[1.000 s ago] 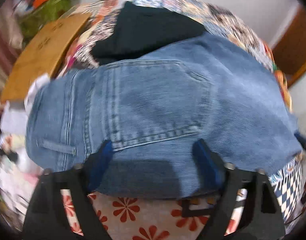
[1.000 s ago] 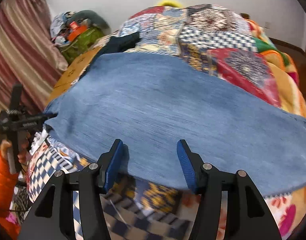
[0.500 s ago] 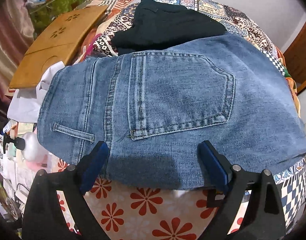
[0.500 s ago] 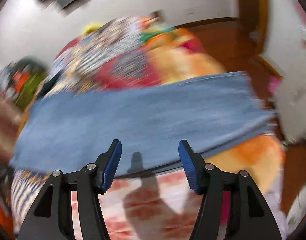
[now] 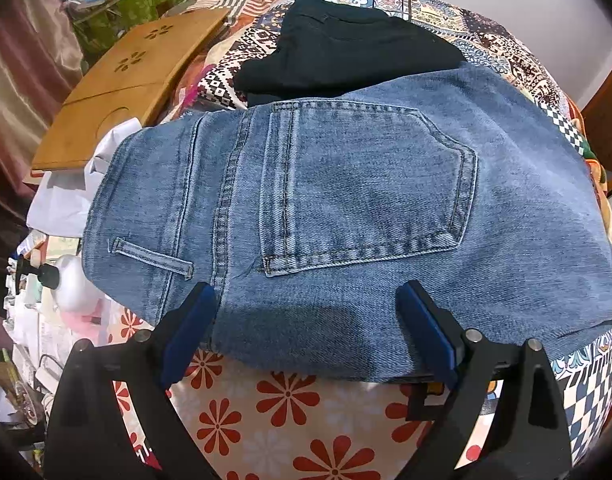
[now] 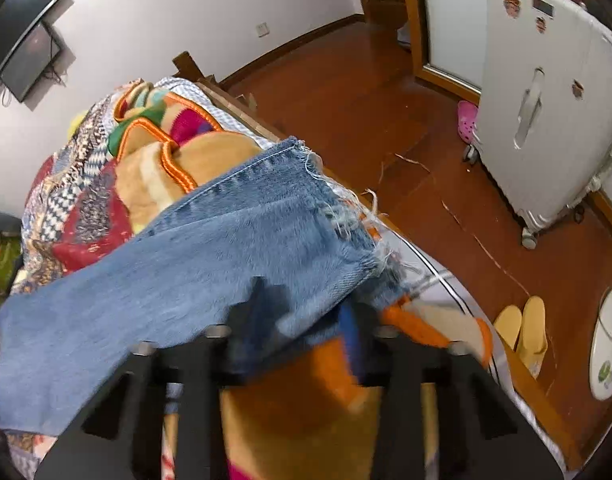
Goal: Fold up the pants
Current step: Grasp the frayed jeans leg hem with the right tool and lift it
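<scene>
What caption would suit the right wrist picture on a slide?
Right hand-held gripper shut on the frayed hem end of the blue jeans, at the bed's edge above a wooden floor.

Blue jeans lie pocket-up on the patterned bedspread, left gripper's jaws spread over their near edge.

Left gripper, right gripper: black angular frames, blue finger pads, silver pivot screws (right view blurred).
</scene>
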A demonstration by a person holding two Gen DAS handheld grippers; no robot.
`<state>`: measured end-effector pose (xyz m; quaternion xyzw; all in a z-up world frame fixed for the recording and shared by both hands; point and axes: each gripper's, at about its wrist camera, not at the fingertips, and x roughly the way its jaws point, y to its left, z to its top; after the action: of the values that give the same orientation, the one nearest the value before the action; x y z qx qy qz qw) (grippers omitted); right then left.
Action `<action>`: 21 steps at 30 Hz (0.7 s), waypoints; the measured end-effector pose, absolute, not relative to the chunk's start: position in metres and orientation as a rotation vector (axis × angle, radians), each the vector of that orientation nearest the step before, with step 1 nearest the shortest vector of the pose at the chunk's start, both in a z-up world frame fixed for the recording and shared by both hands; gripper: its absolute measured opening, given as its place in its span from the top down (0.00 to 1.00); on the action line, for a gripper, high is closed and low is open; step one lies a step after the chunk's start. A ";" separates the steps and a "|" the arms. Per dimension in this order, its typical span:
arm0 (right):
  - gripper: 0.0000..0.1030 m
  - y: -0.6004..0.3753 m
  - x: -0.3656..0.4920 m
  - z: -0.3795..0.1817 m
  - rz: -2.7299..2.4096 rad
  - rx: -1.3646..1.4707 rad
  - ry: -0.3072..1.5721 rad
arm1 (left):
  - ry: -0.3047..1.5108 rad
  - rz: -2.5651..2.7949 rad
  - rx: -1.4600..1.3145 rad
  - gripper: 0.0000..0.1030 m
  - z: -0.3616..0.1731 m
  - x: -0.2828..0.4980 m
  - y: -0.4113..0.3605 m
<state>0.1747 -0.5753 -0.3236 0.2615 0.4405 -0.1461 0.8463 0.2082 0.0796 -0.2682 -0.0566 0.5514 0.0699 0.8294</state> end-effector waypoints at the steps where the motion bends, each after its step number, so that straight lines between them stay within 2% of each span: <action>1: 0.94 -0.575 0.177 -0.323 -0.305 0.531 0.930 | 1.171 0.155 -0.111 0.08 -0.267 0.208 0.078; 4: 0.96 -0.571 0.179 -0.303 -0.285 0.422 0.877 | 1.173 0.169 -0.064 0.08 -0.264 0.210 0.073; 6: 0.97 -0.572 0.172 -0.270 -0.290 0.357 0.768 | 1.169 0.176 -0.029 0.08 -0.263 0.210 0.070; 9: 0.97 -0.586 0.171 -0.246 -0.294 0.358 0.708 | 1.171 0.181 -0.013 0.08 -0.263 0.211 0.068; 13: 0.97 -0.583 0.185 -0.280 -0.304 0.294 0.824 | 1.167 0.182 -0.047 0.08 -0.264 0.209 0.072; 17: 0.96 -0.590 0.189 -0.330 -0.291 0.383 0.991 | 1.172 0.180 -0.050 0.08 -0.262 0.209 0.073; 19: 0.89 -0.593 0.182 -0.330 -0.303 0.386 0.990 | 1.174 0.171 -0.012 0.09 -0.257 0.210 0.071; 20: 0.80 -0.595 0.179 -0.325 -0.315 0.372 0.993 | 1.163 0.163 0.008 0.09 -0.252 0.212 0.068; 21: 0.77 -0.598 0.177 -0.318 -0.319 0.364 0.997 | 1.147 0.155 0.018 0.09 -0.246 0.214 0.066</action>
<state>0.1767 -0.5982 -0.3184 0.1730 0.4734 -0.1513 0.8504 0.2137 0.0657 -0.2462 0.0083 0.5418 0.0734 0.8372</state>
